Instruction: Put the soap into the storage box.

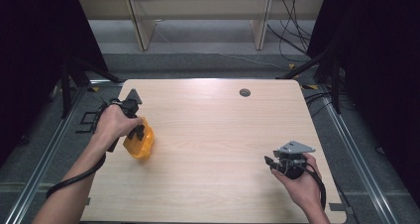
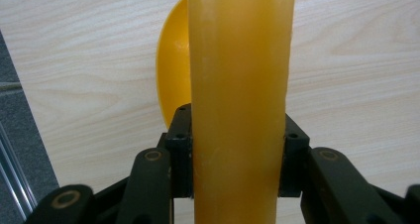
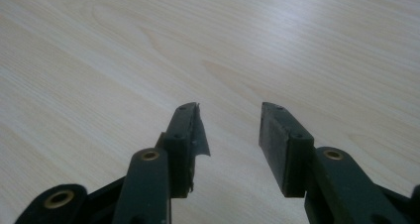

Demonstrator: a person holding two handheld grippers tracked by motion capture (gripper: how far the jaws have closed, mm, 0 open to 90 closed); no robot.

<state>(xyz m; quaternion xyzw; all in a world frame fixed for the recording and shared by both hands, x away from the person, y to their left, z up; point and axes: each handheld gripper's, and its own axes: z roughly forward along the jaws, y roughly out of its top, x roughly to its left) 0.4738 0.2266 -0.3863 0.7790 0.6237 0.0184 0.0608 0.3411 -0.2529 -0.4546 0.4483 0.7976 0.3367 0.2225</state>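
Your left gripper (image 2: 233, 149) was clamped on the yellow cup (image 1: 138, 142) at mid-left near the table (image 1: 213, 135) edge, where it could slip off; right gripper (image 3: 230, 135) stood apart, empty.

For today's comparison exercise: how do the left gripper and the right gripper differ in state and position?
The left gripper is shut on a yellow plastic object; the right gripper is open, jaws apart with nothing between them. In the high view the left one sits near the wooden table's left edge, the right one near its right front. Both are hand-held, with black jaws.
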